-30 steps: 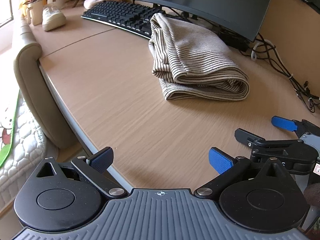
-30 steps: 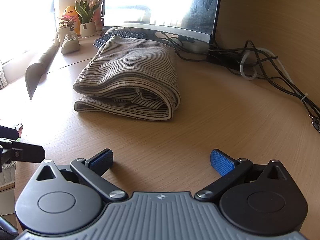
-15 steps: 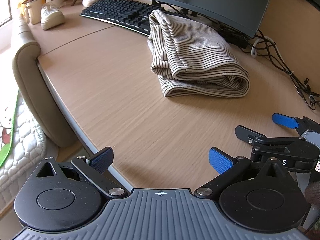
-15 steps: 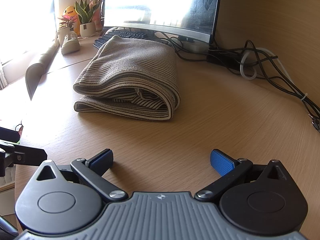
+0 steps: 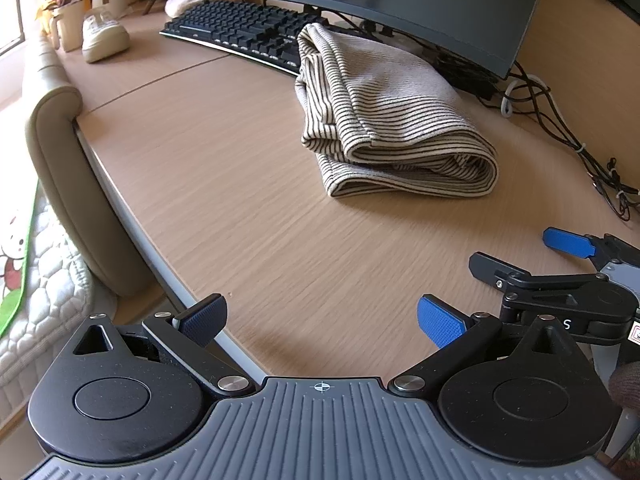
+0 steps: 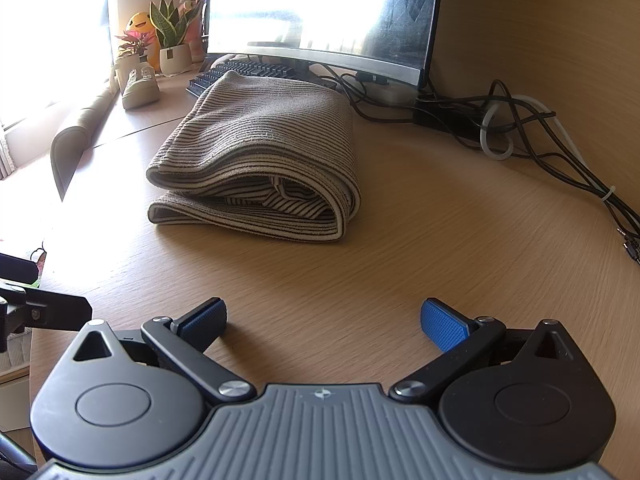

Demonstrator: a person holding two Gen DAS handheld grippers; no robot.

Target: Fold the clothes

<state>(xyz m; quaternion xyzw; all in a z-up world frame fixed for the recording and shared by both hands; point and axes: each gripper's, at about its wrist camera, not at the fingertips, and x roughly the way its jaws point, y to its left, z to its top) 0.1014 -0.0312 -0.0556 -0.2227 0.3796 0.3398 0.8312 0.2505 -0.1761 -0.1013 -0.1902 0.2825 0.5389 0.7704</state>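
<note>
**Wooden desk, folded garment ahead of both grippers**

Wood-grain desk (image 5: pixel 248 184) runs under everything you see, with a keyboard (image 5: pixel 240 34) and a monitor (image 6: pixel 320 12) along its far side.

Start on your left. Your left gripper (image 5: pixel 322 316) sits at the desk's near edge, fingers spread wide with nothing between them. From it the striped garment (image 5: pixel 384 120) lies ahead and off to the right, well apart from the tips.

Move across. Your right gripper (image 6: pixel 324 320) is just as wide open and just as empty, over bare wood. From it the striped garment lies ahead and a little left, resting on the desk in front of the keyboard, near but not touching.

The bundle looks folded over already, its long axis running away from you toward the monitor, the rounded fold on its right side and the layered open end facing you. Judged from both views, your right gripper is the nearer one, so any tidying pinch would fall to it first.
</note>
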